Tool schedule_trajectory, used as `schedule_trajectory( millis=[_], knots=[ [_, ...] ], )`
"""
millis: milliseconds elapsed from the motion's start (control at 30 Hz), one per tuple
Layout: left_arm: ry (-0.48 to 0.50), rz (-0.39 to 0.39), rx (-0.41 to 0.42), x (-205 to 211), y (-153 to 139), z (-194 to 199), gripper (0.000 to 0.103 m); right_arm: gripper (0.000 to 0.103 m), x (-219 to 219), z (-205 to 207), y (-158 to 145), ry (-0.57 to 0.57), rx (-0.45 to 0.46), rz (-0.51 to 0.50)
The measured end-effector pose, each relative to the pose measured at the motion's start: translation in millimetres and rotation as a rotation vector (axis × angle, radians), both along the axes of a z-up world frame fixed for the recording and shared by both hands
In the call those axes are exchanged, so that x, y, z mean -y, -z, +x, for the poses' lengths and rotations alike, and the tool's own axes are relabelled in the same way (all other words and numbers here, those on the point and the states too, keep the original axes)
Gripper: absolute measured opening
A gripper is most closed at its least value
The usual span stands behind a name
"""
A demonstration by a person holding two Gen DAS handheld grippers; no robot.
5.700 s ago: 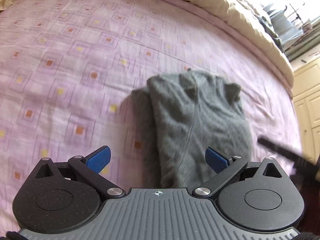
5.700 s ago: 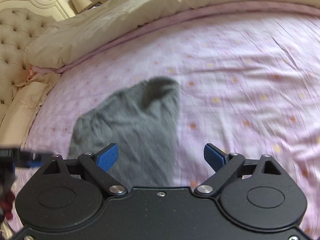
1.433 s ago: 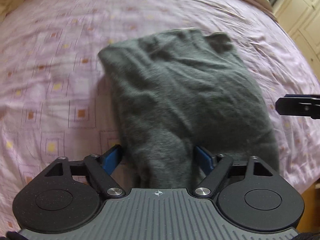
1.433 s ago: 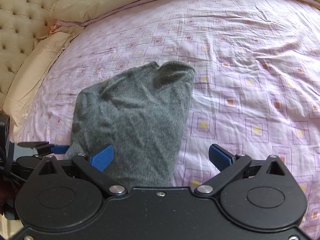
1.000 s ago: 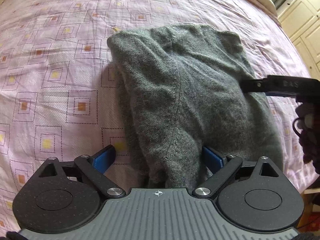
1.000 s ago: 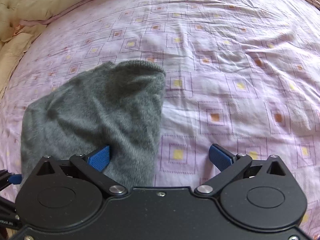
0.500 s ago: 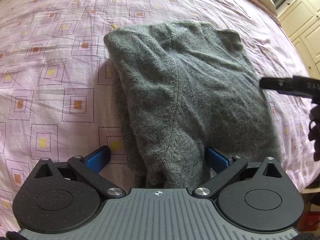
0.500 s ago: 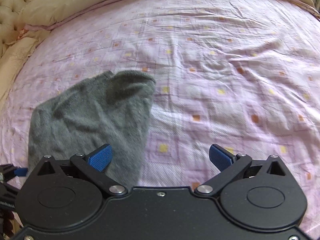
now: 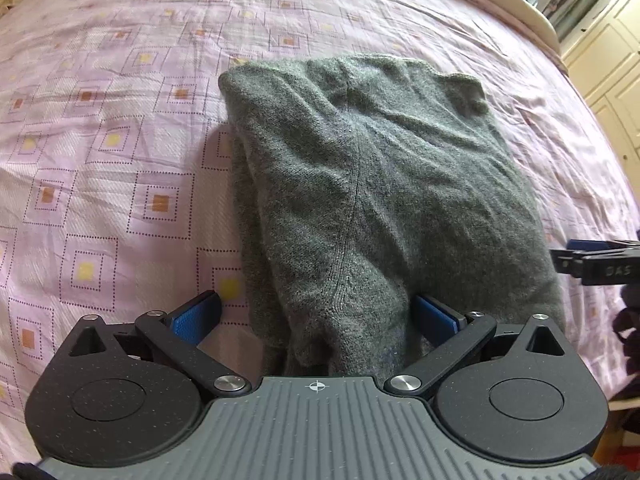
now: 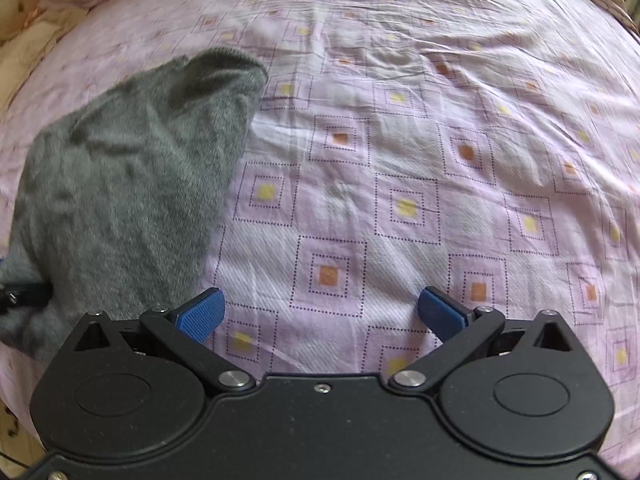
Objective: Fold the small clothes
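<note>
A grey knitted garment (image 9: 380,200) lay folded lengthwise on a pink patterned bedsheet (image 9: 100,140), filling the centre of the left wrist view. The left gripper (image 9: 316,316), at the bottom of that frame, had its blue fingers spread wide on either side of the garment's near end, gripping nothing, apparently lined up to pinch that edge for another fold. In the right wrist view the garment sat at the left; the right gripper (image 10: 322,310) hovered wide open over bare sheet beside it, holding nothing.
</note>
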State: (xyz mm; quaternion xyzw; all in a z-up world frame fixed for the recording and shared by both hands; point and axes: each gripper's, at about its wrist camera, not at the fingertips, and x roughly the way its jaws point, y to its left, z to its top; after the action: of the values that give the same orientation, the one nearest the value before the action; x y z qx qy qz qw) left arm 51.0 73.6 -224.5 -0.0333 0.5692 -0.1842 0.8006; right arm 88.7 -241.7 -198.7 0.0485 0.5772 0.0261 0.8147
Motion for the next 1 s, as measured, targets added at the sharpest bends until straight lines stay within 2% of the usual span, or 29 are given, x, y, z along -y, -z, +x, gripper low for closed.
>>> schedule_trajectory(
  millis=[67,200,300,433,500,700,800,867,1000],
  knots=[
    [-0.056,-0.023,-0.01,-14.3,-0.9,-0.7,0.103,0.103,-3.2,-1.5,1.4,-0.009,0.005,-0.02],
    [-0.182,-0.004,0.007,-40.0,-1.9,-10.8,0.103,0.103,-10.6,-5.4,4.2,-0.019,0.015,-0.067],
    [-0.238,0.013,0.015,-50.4,-4.5,-17.6,0.103,0.103,-18.4,-4.2,6.5,-0.036,-0.003,-0.11],
    [-0.247,0.073,0.102,-49.7,-26.8,-30.7,0.102,0.101,-10.6,3.8,1.6,-0.008,-0.058,-0.058],
    [-0.249,0.1,0.175,-46.3,-45.5,-38.6,0.102,0.092,-5.6,-2.8,-8.5,0.012,-0.025,-0.028],
    [-0.233,0.137,0.326,-27.3,-104.3,-57.9,0.102,0.093,1.7,-36.4,-67.3,0.019,0.177,0.01],
    [-0.236,0.159,0.437,-12.8,-140.3,-68.5,0.102,0.096,4.0,-52.6,-106.1,0.028,0.323,0.036],
    [-0.255,0.163,0.521,-1.5,-166.4,-75.2,0.102,0.103,3.9,-59.0,-131.5,0.033,0.423,0.048],
    [-0.287,0.147,0.635,8.2,-203.7,-85.8,0.102,0.103,-1.0,-67.8,-168.5,0.026,0.564,0.064]
  ],
)
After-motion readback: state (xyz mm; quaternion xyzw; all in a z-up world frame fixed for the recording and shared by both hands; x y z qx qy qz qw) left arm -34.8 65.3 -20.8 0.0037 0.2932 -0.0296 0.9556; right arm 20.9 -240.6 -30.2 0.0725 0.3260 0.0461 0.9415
